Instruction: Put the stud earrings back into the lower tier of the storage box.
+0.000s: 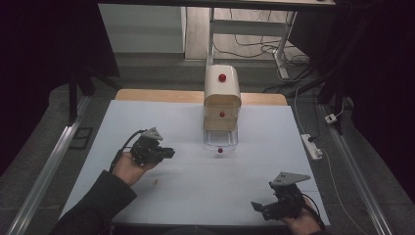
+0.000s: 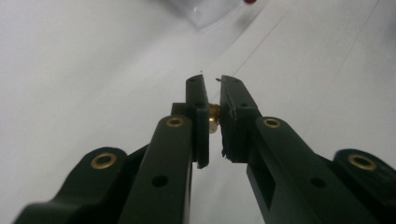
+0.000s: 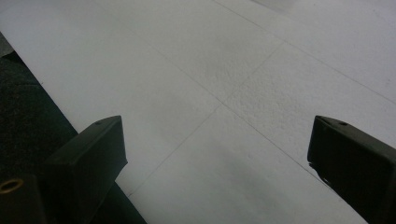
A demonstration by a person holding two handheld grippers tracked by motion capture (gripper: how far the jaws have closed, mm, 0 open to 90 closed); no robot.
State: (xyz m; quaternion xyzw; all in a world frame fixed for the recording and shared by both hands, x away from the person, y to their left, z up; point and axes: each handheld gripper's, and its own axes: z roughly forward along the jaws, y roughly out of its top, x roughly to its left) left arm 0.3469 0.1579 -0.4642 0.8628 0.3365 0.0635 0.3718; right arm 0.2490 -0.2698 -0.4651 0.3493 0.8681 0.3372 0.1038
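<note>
One small cream drawer cabinet (image 1: 222, 90) stands on the desk (image 1: 186, 186), with three red knobs (image 1: 222, 77); its one clear bottom drawer (image 1: 220, 142) is pulled out. One tiny pale object (image 1: 154, 182) lies lower left. Two grippers: left gripper (image 1: 169, 152), right gripper (image 1: 259, 208).

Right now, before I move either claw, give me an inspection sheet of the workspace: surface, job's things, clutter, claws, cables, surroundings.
Surface: white table cover, flat, faint seam lines.
Job's things: small cream drawer cabinet at the far middle, red knobs; its bottom clear drawer is pulled out toward the person.
Clutter: one tiny pale speck near the left hand; too small to identify.
Claws: left claw nearly closed with a thin gap, no object seen between the jaws; right claw wide open, empty, over bare cover.
Cables: one trails from each claw; a white power strip lies at the table's right edge.
Surroundings: dark room, desk legs and floor wires behind.
</note>
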